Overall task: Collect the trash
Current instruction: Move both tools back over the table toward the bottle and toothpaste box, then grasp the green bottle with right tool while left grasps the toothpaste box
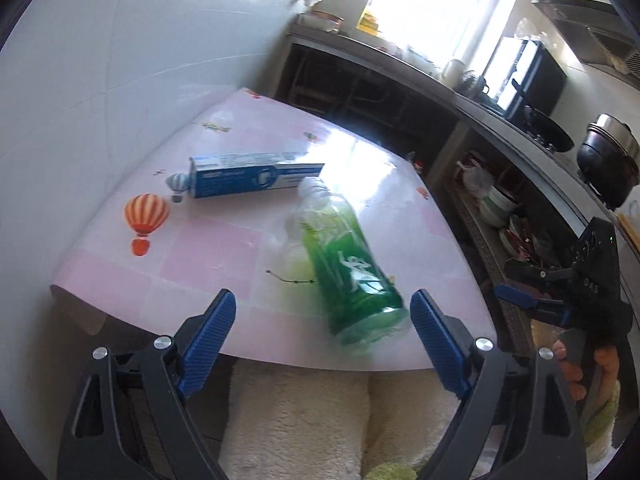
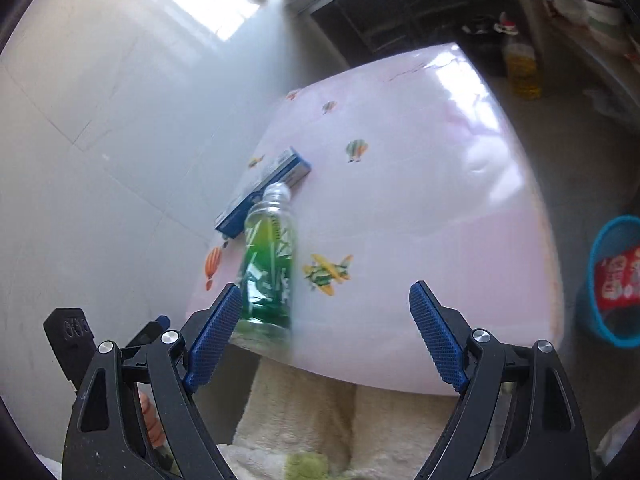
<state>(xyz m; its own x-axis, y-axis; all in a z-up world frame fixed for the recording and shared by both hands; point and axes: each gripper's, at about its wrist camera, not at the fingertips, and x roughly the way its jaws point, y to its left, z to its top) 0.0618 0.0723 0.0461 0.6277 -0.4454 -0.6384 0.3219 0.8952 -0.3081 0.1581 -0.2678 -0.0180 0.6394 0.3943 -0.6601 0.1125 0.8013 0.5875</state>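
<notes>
Left wrist view: left gripper (image 1: 322, 312), jaws standing wide apart, nothing between the blue pads, poised above the near edge of the surface (image 1: 200, 256). Surface covered in a pink checked cloth printed with hot-air balloons and small aeroplanes, set against a white tiled wall (image 1: 100, 80).

Item one: green bottle (image 1: 348, 264), clear plastic with green label, lying on its side near the front edge, neck pointing away toward the wall, base nearest the gripper; blurred, apart from both pads.

Item two: toothpaste box (image 1: 256, 179), blue and white, lying flat farther back, just beyond the bottle neck; whether touching it, cannot tell.

Right gripper (image 1: 532, 300) visible at the right edge of the same view, held in a hand (image 1: 580, 372), off the side of the surface.

Right wrist view: right gripper (image 2: 326, 312), jaws likewise spread wide, empty. Green bottle (image 2: 270, 264) just beside the left pad, seemingly behind it rather than gripped. Toothpaste box (image 2: 264, 192) beyond the bottle, angled toward the wall. Blue basket (image 2: 600, 280) on the floor to the right of the surface, red packaging inside. Left gripper (image 2: 160, 322) partly visible at lower left.

Cream fleece-clad legs (image 2: 304, 412) below the front edge of the surface in both views. Kitchen counter (image 1: 460, 92) with pots and a dark appliance in the background.
</notes>
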